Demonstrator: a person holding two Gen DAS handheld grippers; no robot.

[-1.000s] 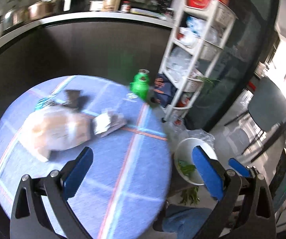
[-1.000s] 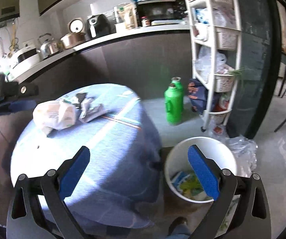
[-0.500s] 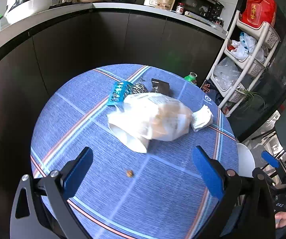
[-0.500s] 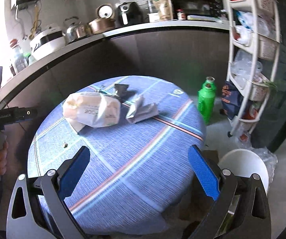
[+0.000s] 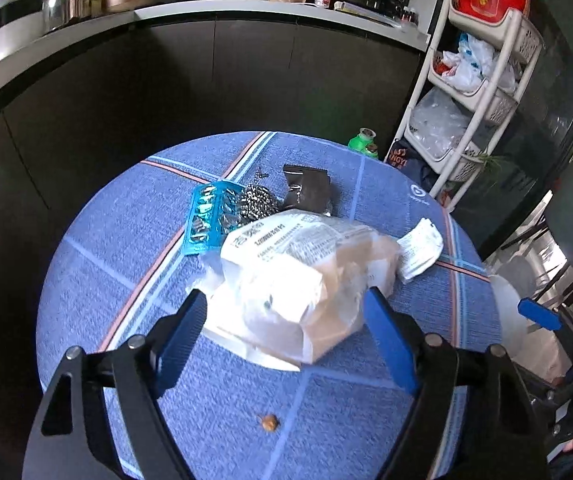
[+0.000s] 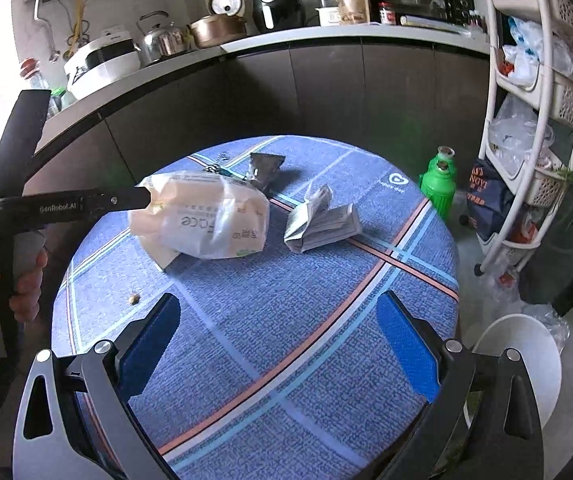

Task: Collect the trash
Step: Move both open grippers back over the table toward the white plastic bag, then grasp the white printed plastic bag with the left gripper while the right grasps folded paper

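The left hand-held gripper (image 5: pixel 286 328) is seen low in the left wrist view, its blue pads set either side of the near end of a large plastic bag (image 5: pixel 302 276); the jaws are closing, and the pads are not yet pressed on the bag. The right hand-held gripper (image 6: pixel 278 336) is held spread wide in the lower part of the right wrist view, with only bare cloth between its pads. The bag is laid at the middle of the round, blue-clothed surface (image 6: pixel 326 360). Just beyond it, a blue packet (image 5: pixel 206 216), a dark wrapper (image 5: pixel 306 190) and, to its right, a crumpled paper (image 6: pixel 320 222) are found. A small crumb (image 5: pixel 269 423) is seen nearer the lower edge. A white bin (image 6: pixel 522 364) is placed on the floor at lower right.
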